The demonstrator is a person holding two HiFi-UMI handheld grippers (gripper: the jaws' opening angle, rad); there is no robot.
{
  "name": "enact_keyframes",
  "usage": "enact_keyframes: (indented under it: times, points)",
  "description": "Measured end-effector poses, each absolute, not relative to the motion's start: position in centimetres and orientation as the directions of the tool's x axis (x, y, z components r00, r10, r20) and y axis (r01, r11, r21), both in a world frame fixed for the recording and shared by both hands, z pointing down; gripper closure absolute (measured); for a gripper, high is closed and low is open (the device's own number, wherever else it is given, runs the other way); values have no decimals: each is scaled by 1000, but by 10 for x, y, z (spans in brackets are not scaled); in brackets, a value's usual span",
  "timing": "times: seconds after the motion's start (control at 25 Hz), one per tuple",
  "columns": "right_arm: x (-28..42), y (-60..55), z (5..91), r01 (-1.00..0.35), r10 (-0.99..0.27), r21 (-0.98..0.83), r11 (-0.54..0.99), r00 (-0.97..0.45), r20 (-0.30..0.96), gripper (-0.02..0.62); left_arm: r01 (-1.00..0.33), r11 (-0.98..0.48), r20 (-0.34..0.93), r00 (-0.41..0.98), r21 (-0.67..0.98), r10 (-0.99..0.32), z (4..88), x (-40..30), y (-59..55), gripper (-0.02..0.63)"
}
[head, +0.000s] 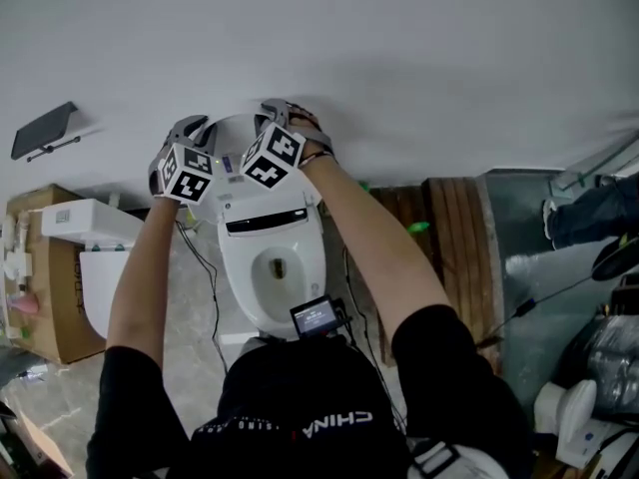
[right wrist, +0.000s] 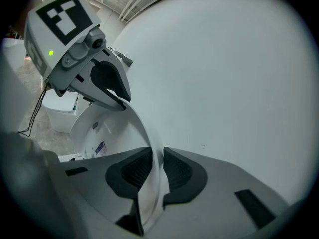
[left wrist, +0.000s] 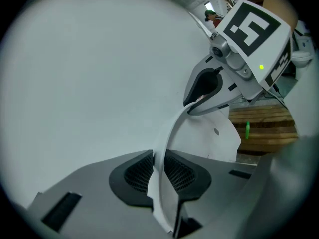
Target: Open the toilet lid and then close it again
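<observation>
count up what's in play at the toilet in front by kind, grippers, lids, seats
grippers: 2, left gripper and right gripper, jaws of each shut on the lid's edge
toilet lid: 1, raised
toilet seat: 1, down
total: 4

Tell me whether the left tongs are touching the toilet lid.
Touching: the left gripper view shows the left tongs clamped on the rim of the toilet lid.
</observation>
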State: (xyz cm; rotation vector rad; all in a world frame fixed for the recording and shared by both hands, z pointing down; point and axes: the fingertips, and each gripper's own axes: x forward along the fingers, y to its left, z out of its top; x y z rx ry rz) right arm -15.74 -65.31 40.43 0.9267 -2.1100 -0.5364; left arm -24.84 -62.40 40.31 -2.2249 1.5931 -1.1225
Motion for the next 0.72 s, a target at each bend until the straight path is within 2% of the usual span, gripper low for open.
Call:
enact_keyframes:
  times: [0.24,0.48,0.72]
  points:
    - [-150,-663,408,-481,-819,668,568,-405,406,520,-737,-413,487,131,-535,-864,405,-252,-638,535]
    - [-151,-673,410,-470,-772,613,635,-413,484,538,-754,-403,481,132,-519,-867,406,-254,-645,535]
    - [-151,-675,412,-478,-770,604,638,-404,494,538,-751,-413,490,138,-515,-861,407,-254,-646,534]
